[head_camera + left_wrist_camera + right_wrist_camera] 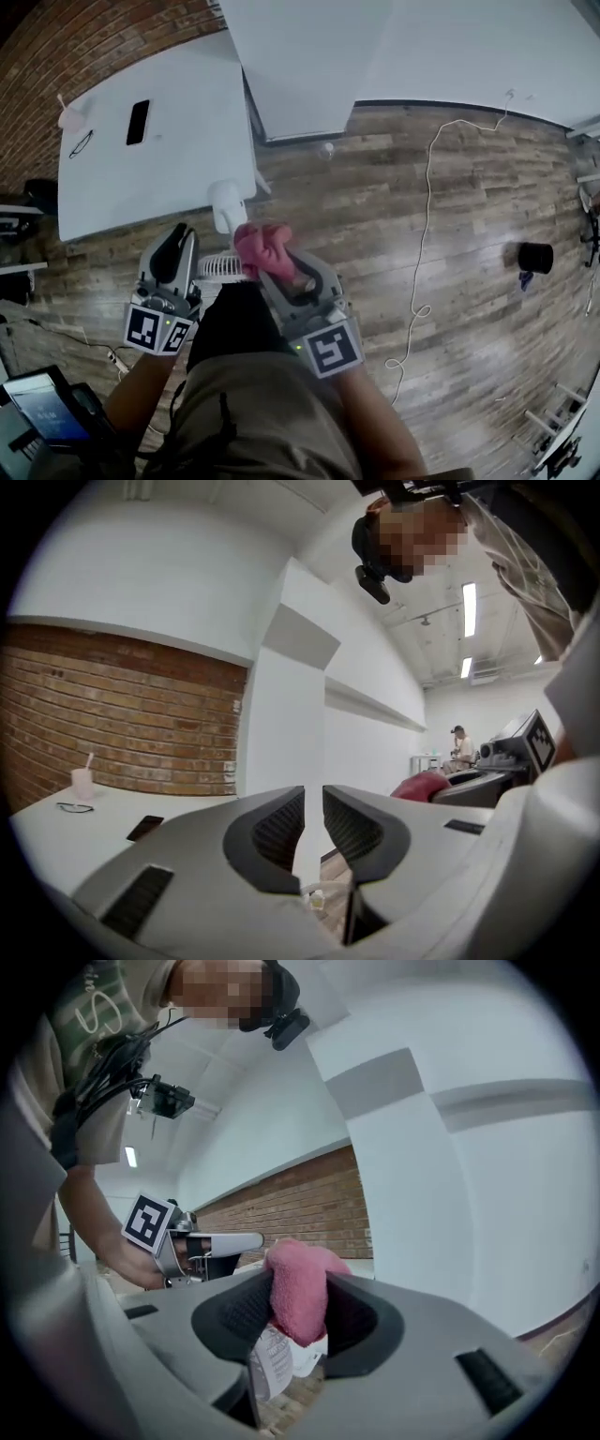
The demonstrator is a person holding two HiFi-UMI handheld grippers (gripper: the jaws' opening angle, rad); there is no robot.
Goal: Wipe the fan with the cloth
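Note:
A small white fan (225,208) stands on the wooden floor below me, its grille (221,269) showing between the two grippers. My right gripper (281,272) is shut on a bunched pink cloth (262,248), held just right of the fan. In the right gripper view the cloth (298,1288) bulges up between the pads of that gripper (298,1309), with a white label hanging under it. My left gripper (182,240) hovers at the fan's left. Its jaws (314,808) stand a narrow slit apart with nothing between them.
A white table (178,169) at the upper left carries a black phone (138,122), glasses (80,143) and a cup (70,117). A white column (300,66) rises beyond. A white cable (427,234) snakes over the floor. A black object (534,256) sits at right.

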